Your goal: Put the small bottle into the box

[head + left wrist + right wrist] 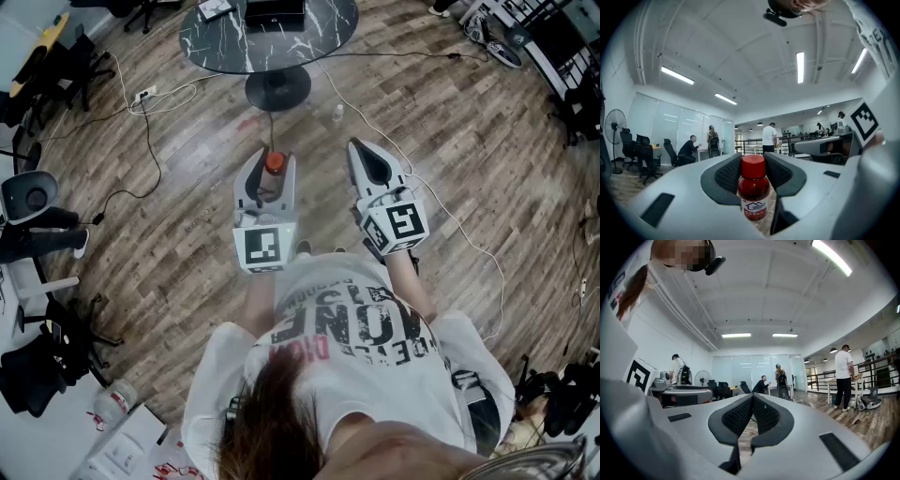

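**Small bottle clamped in the left gripper, right gripper empty**

The small bottle stands upright between the ribbed black pads of the left gripper. The jaws are partly apart and press on it from both sides. It has a red cap, a dark reddish body and a white label. In the head view its cap shows between the jaw tips, up in the air over the wood-plank floor.

The person holds both grippers out level in front of the chest, side by side and near each other but not touching. Both point forward toward the round dark marbled table, which stands well apart from them. Each marker cube faces up to the head camera.

The right gripper is at about the same height as the left. Its jaws are closed, the pads meet at the tips, and nothing is between them.
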{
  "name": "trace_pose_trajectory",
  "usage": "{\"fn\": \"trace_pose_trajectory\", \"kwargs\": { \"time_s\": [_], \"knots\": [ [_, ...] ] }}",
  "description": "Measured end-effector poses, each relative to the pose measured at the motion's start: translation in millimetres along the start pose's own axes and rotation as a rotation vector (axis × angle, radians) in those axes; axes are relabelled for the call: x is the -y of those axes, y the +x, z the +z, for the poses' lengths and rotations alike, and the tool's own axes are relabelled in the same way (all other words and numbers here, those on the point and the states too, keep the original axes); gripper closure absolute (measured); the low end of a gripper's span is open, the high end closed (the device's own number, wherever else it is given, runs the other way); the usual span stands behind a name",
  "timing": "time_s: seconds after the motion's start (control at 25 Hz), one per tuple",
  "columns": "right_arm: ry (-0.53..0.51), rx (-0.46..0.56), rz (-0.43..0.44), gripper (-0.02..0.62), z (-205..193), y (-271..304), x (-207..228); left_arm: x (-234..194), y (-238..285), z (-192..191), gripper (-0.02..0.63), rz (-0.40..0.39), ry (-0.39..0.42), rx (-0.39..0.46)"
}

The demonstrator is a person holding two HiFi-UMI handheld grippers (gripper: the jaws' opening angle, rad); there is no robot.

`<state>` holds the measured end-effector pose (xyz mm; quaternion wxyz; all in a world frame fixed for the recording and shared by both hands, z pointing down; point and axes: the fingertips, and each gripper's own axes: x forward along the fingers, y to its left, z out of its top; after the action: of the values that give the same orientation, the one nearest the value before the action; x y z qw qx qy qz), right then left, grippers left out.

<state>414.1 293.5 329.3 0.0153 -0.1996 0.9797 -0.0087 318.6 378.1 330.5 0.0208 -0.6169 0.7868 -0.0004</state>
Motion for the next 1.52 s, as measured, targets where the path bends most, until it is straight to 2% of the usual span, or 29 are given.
{"fn": "trace_pose_trajectory", "kwargs": {
  "time_s": [1.08,1.52],
  "knots": [
    [-0.035,0.029,-0.023,0.594,8,7,-52,-43,-27,3,0.459,-0.046,-0.011,0.024],
    [-0.026,0.013,-0.023,0.594,5,18,-54,-61,-24,0,0.459,-0.019,-0.016,0.01]
  ]
}}
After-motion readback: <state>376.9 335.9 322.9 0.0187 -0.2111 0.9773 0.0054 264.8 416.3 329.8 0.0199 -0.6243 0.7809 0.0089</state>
